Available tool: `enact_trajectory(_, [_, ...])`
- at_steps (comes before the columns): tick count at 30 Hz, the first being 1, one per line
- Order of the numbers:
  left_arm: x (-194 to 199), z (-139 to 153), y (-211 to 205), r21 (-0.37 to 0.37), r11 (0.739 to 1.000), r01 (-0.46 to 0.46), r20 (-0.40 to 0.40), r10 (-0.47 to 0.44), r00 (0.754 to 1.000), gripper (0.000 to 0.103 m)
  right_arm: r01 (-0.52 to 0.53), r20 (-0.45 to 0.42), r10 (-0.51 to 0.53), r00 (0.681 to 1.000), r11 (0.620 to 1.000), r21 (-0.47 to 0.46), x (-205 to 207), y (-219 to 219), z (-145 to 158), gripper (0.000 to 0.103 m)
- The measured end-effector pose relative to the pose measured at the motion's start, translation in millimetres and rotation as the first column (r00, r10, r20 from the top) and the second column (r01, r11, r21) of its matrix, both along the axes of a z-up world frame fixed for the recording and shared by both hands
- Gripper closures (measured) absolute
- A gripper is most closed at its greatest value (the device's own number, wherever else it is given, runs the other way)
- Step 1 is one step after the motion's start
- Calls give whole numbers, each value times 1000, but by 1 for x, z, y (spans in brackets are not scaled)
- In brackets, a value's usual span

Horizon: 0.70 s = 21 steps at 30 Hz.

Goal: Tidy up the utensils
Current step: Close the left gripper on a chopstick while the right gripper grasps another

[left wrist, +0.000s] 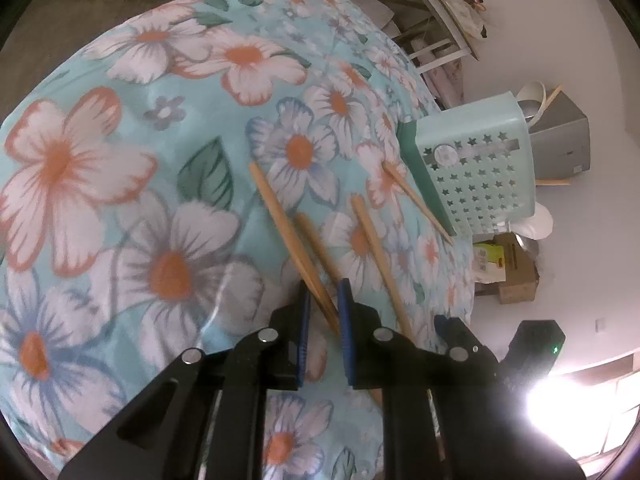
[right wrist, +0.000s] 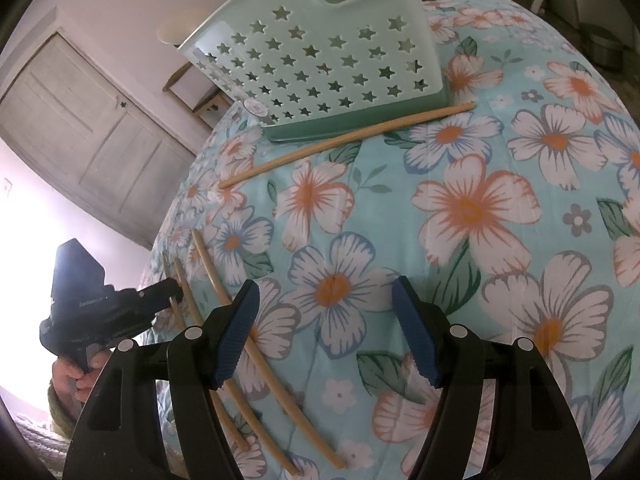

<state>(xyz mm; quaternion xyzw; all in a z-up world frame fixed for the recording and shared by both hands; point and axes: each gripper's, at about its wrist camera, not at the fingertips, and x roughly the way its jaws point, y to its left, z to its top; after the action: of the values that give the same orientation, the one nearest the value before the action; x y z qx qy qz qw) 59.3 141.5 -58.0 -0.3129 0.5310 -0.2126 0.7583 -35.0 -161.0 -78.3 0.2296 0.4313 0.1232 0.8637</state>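
Note:
Several wooden chopsticks lie on the floral tablecloth (left wrist: 120,208). In the left wrist view, my left gripper (left wrist: 323,312) has its jaws narrowly apart around the near end of one chopstick (left wrist: 288,236), with a second (left wrist: 316,244) beside it; whether the pads press it I cannot tell. Another chopstick (left wrist: 380,264) lies to the right and one (left wrist: 416,204) lies against the mint star-holed utensil basket (left wrist: 480,172). In the right wrist view, my right gripper (right wrist: 324,332) is open and empty over the cloth. The basket (right wrist: 320,68) stands at the far edge, with a chopstick (right wrist: 348,140) in front of it.
In the right wrist view, two chopsticks (right wrist: 260,360) run under my right gripper's left finger, and the left gripper (right wrist: 120,304) shows at the table's left edge. A white door (right wrist: 88,140) is behind. Boxes (left wrist: 516,276) and clutter sit on the floor beyond the table.

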Motion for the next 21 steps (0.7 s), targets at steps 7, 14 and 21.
enact_trajectory(7, [-14, 4, 13, 38, 999, 9, 6, -9, 1000, 90, -59, 68, 59, 996, 998, -10, -3, 14, 28, 52])
enact_trajectory(14, [-14, 2, 15, 45, 999, 16, 7, -16, 1000, 89, -360, 106, 370, 923, 927, -102, 14, 106, 44, 65])
enact_trajectory(21, [-18, -1, 19, 31, 999, 16, 9, -16, 1000, 89, -468, 17, 490, 872, 843, -266, 43, 167, 22, 67])
